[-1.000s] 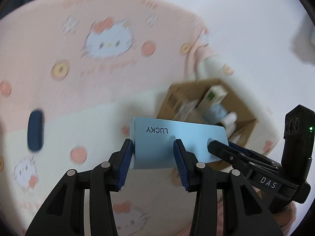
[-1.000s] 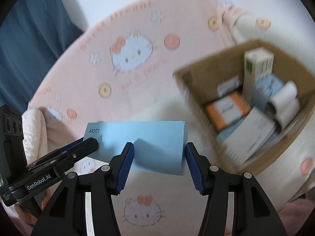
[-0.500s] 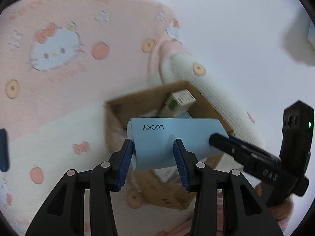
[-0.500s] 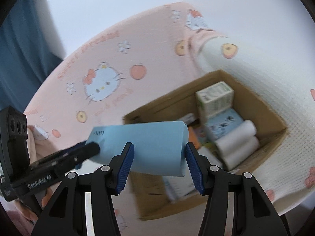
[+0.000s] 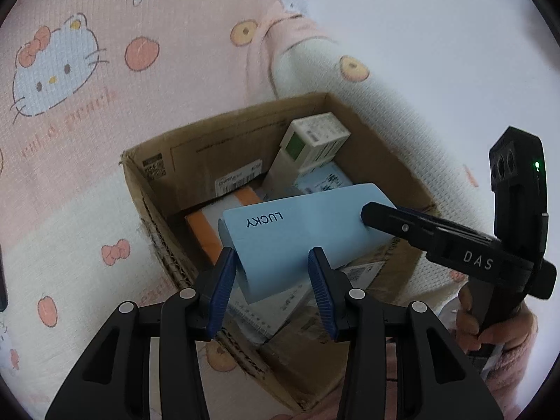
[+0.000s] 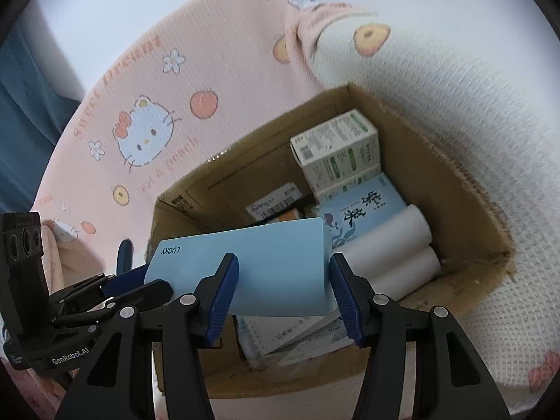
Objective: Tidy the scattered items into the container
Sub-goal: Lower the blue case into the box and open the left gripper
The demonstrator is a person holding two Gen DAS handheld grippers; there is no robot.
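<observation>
Both grippers hold one light blue box marked LUCKY [image 5: 297, 231], each at one end, above an open cardboard box [image 5: 147, 189]. My left gripper [image 5: 271, 276] is shut on the end near the lettering. My right gripper [image 6: 283, 285] is shut on the other end of the blue box [image 6: 255, 266]. The cardboard box [image 6: 455, 175] holds a white and green carton [image 6: 336, 147], a pale blue packet [image 6: 364, 213], two white paper rolls [image 6: 388, 248], an orange packet [image 5: 206, 231] and printed sheets [image 6: 290, 339].
The cardboard box sits on a pink and cream Hello Kitty blanket [image 5: 87, 70]. A white wall [image 5: 437, 17] lies behind. A dark blue curtain [image 6: 21, 140] hangs at the left in the right wrist view. A hand in a pink sleeve [image 5: 490, 336] holds the right gripper.
Both grippers have carried the blue box from over the blanket to above the cardboard box, which now fills more of each view. The grip on the blue box is unchanged.
</observation>
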